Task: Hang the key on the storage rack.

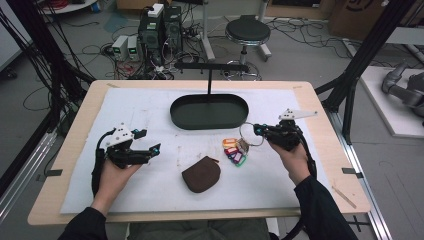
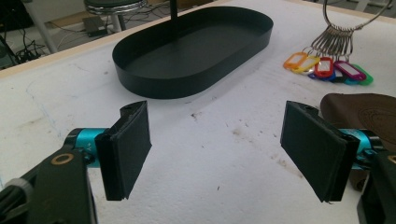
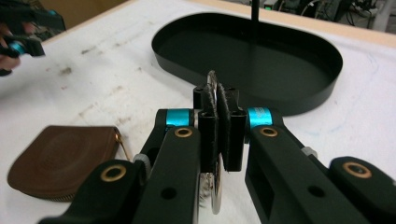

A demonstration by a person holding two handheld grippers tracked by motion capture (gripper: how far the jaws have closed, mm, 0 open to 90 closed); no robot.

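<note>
My right tool (image 1: 257,130) clenches the key ring (image 1: 248,134) (tags (image 1: 233,150) hang below it), probably for lifting. My left tool (image 1: 154,149) waits released, pouch (image 1: 201,174) just beside.

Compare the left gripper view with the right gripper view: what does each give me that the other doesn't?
Left gripper view alone: the left hand-held gripper with its jaws wide apart over bare table cover, and the coloured key tags fanned on the cover under their ring.

Right gripper view alone: the right hand-held gripper shut on the metal key ring, seen edge-on between its pads.

Both: the black oval tray with its upright post, the brown pouch and the white table cover.
</note>
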